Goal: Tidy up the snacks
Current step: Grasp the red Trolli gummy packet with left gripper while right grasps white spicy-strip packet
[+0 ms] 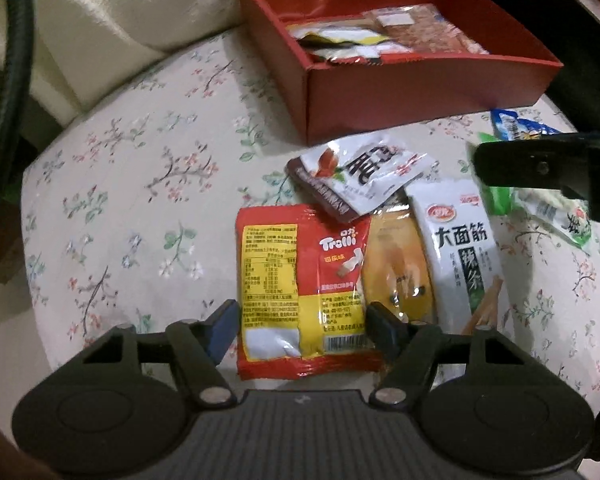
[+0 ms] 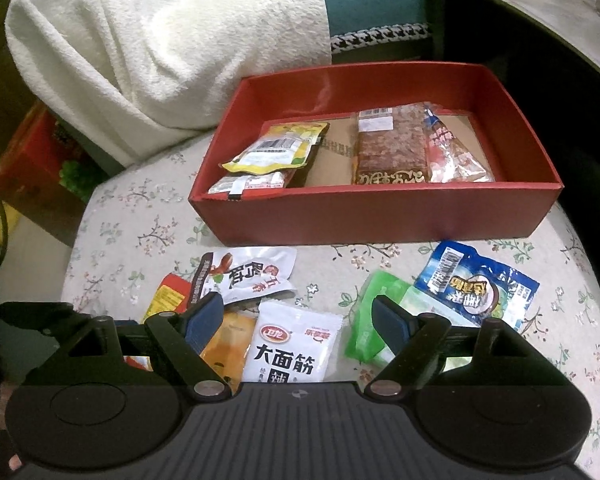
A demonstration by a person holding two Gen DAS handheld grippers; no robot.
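My left claw (image 1: 302, 322) straddled the red Trolli packet (image 1: 304, 292), pads apparently not yet gripping, while my right claw (image 2: 298, 320) hung wide open, empty, over the white packet (image 2: 290, 344).

Red box (image 2: 380, 216), seemingly floral cloth (image 1: 140, 184)

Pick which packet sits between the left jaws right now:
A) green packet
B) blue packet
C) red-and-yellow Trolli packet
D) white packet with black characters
C: in the left wrist view the left gripper straddles the red-and-yellow Trolli packet, one jaw at each long edge; the white packet lies off to one side, outside the jaws.
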